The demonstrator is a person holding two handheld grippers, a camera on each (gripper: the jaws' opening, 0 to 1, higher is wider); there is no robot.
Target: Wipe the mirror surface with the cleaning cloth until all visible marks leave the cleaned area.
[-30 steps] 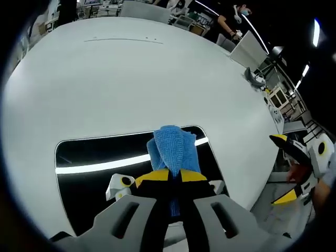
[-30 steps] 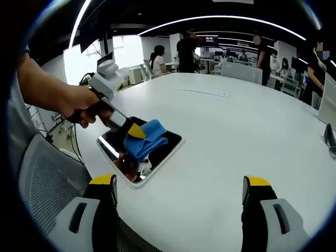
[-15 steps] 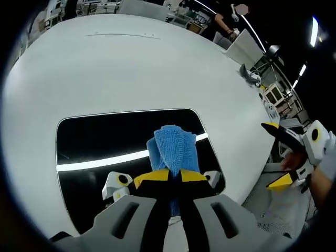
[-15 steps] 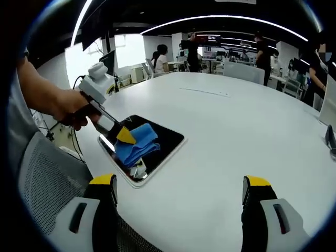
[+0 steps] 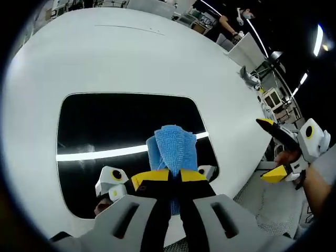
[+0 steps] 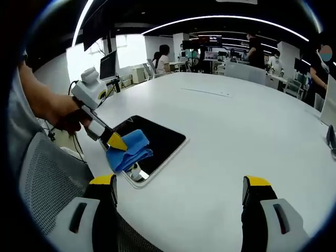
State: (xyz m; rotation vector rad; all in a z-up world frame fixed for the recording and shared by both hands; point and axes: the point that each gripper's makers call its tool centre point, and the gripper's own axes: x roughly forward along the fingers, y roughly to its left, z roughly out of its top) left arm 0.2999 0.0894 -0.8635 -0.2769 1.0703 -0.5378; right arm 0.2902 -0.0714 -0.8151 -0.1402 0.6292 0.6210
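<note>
A dark rectangular mirror [image 5: 121, 126] lies flat on the white table [image 5: 131, 58], reflecting a bright light strip. My left gripper [image 5: 172, 176] is shut on a folded blue cleaning cloth [image 5: 173, 149], which presses on the mirror's near right part. In the right gripper view the mirror [image 6: 157, 142] sits near the table's left edge, with the blue cloth [image 6: 128, 149] at its near end held by the left gripper [image 6: 113, 140]. My right gripper [image 6: 178, 191] hangs open over the table [image 6: 241, 131], apart from the mirror, and appears at the right of the left gripper view [image 5: 273, 149].
A mesh chair back [image 6: 47, 184] stands beside the table's near edge. People and desks fill the far room beyond the table. A dark object [image 6: 331, 137] rests at the table's far right edge.
The left gripper has drawn the cloth back toward the mirror's near end, so more bare mirror shows ahead of it. The right gripper has stayed open and almost still.
</note>
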